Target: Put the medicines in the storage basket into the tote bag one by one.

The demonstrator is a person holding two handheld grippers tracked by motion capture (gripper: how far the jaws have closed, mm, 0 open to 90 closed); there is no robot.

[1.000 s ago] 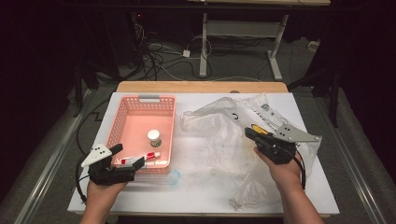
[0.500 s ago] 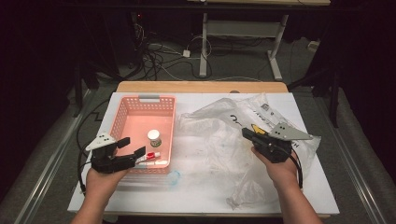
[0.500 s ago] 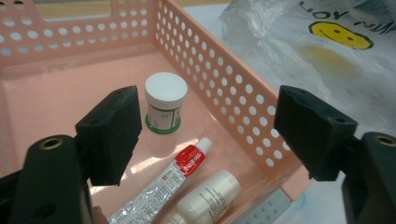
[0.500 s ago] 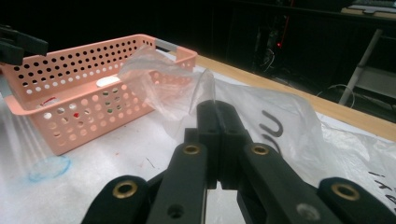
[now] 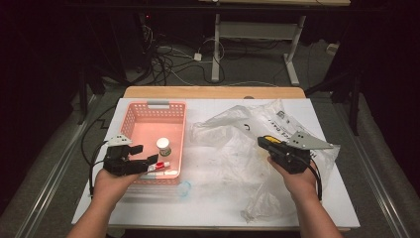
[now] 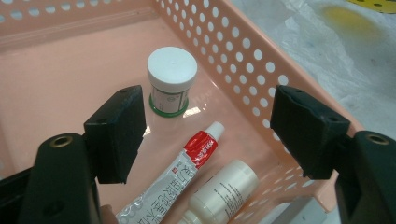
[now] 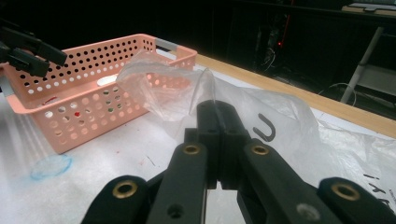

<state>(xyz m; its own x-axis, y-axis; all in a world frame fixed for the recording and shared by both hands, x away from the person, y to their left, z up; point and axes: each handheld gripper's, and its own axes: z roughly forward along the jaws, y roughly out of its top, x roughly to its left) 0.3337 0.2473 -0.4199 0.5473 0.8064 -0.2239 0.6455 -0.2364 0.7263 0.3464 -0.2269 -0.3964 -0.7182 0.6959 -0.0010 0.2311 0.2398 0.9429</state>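
The left hand-held gripper (image 6: 205, 135) hangs over the near end of the pink basket (image 5: 132, 119), its jaws apart after closing in partway just now, with nothing pressed between the pads. Below them lie a red-and-silver tube (image 6: 175, 179) and a cream bottle (image 6: 224, 191), side by side (touching, as far as I can tell). The tube's long axis runs from about 7 o'clock to 1 o'clock in the left gripper view, white cap leading toward 1. Beyond it, near 12 o'clock, a white-lidded jar (image 6: 171, 79) stands upright.

My reading is that the pick from the basket is in hand. The next move calls for lowering the jaws across the tube's width, square to its long axis, clear of the bottle.

Further off at 3 o'clock on the counter (image 5: 213, 208), the right hand-held gripper (image 5: 265, 143) is clamped together on a fold of the clear plastic bag (image 5: 233, 153), holding it up.
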